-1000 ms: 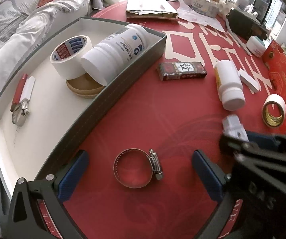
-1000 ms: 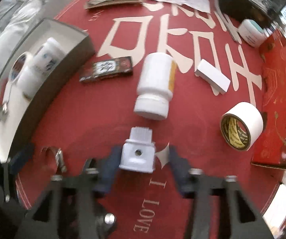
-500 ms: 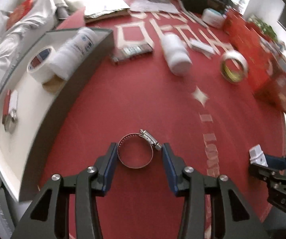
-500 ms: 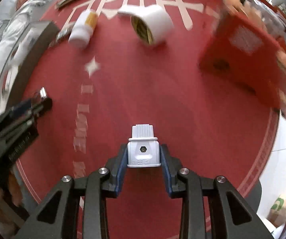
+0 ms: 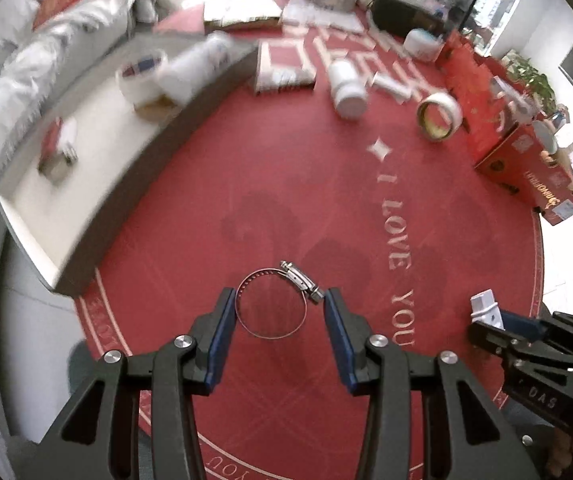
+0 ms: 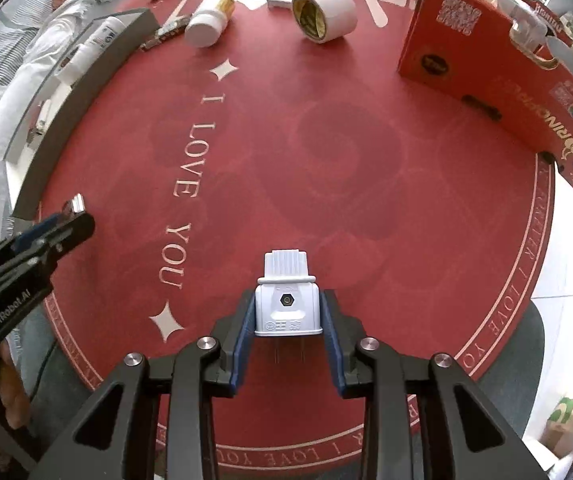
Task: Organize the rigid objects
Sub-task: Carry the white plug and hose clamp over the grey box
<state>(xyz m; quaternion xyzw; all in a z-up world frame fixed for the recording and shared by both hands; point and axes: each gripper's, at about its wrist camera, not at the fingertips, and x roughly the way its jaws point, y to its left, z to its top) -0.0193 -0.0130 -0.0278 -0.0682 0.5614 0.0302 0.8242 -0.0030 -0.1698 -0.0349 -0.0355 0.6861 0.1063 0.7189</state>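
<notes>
My left gripper (image 5: 277, 312) is shut on a metal hose clamp (image 5: 272, 306), its blue pads against the ring's two sides, held above the red round table (image 5: 286, 168). My right gripper (image 6: 287, 316) is shut on a white plug adapter (image 6: 287, 300), also lifted; the adapter also shows in the left wrist view (image 5: 485, 307). The grey tray with a white inside (image 5: 98, 184) lies to the left and holds a tape roll (image 5: 140, 74), a white bottle (image 5: 196, 70) and a small clamp (image 5: 60, 158).
On the table's far side lie a white pill bottle (image 6: 206, 22), a white tape roll (image 6: 324, 12), a dark flat pack (image 5: 284, 78) and a small white block. An orange carton (image 6: 498, 76) stands at the right. A sofa with white covers is beyond the tray.
Both grippers closed on their objects and lifted them off the table, drawing back toward the near edge. The views now look from higher up.
</notes>
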